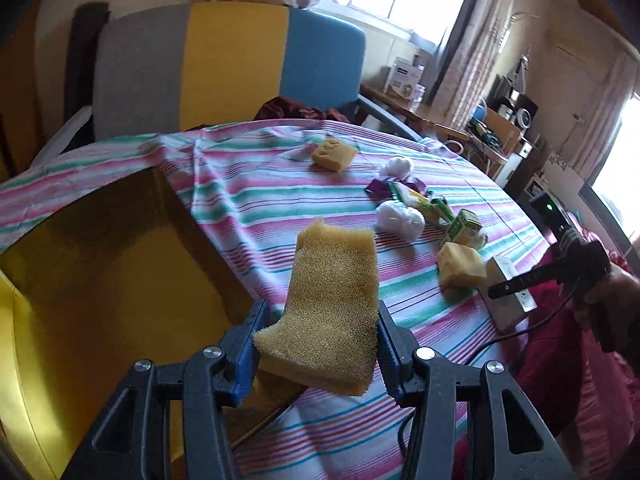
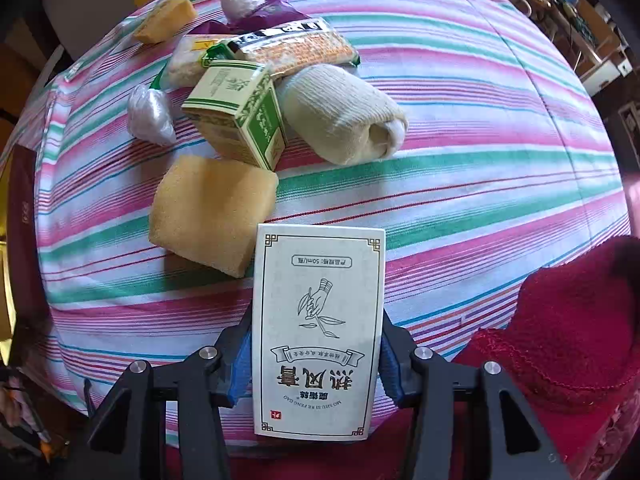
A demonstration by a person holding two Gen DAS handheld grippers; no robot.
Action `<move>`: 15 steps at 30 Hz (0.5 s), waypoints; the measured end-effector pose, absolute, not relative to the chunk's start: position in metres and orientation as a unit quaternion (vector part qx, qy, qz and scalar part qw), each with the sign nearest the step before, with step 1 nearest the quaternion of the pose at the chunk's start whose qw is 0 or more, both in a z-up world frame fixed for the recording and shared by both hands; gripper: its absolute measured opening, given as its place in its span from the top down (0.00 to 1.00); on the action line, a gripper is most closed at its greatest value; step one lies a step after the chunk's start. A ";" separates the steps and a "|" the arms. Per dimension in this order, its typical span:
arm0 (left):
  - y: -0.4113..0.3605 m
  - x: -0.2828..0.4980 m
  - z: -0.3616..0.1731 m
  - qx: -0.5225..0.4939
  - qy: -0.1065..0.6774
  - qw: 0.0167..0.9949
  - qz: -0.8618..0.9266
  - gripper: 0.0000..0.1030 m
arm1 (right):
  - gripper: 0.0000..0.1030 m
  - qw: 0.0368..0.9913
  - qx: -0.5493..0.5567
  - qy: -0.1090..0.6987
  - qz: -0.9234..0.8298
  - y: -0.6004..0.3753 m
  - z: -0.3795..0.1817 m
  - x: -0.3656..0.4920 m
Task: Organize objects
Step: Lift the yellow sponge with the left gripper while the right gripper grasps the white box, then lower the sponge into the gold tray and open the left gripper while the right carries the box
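My left gripper (image 1: 318, 344) is shut on a yellow sponge (image 1: 336, 292), held up over the edge of an open cardboard box (image 1: 100, 280) at the left. My right gripper (image 2: 318, 356) points down at the striped tablecloth (image 2: 480, 160); its blue pads press both long sides of a white printed carton (image 2: 320, 320). In the left wrist view that carton (image 1: 516, 304) lies at the table's right edge, with a hand (image 1: 612, 296) on the right gripper. On the cloth lie a sponge (image 2: 212, 216), a green carton (image 2: 240, 120), a rolled sock (image 2: 340, 116) and snack packets (image 2: 296, 48).
A further sponge (image 1: 334, 154) lies near the table's far edge, with two white plastic wads (image 1: 400, 218) close by. A striped chair (image 1: 232, 68) stands behind the table. Red knitted cloth (image 2: 572, 328) lies at the near right edge.
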State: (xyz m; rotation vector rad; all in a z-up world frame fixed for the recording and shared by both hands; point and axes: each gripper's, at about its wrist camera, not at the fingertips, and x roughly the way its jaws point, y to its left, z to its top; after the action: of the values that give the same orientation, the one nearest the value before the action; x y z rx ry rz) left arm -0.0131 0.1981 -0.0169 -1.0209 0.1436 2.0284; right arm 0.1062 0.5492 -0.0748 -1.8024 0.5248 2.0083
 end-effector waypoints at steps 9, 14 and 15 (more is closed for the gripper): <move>0.109 -0.055 -0.016 -0.435 0.011 0.301 0.849 0.51 | 0.50 0.200 -0.624 0.139 0.743 0.544 -0.069 0.103; 0.054 -0.106 -0.020 -0.451 -0.006 0.193 0.871 0.51 | 0.50 0.203 -0.601 0.147 0.759 0.539 -0.061 0.118; 0.046 -0.117 -0.022 -0.455 -0.009 0.174 0.874 0.51 | 0.50 0.204 -0.597 0.149 0.762 0.539 -0.060 0.118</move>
State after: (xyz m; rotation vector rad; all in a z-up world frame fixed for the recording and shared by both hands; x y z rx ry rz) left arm -0.1169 0.0459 -0.0215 -1.2892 -0.0259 2.4770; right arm 0.1181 0.5389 -0.0599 -1.6644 0.4162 2.1240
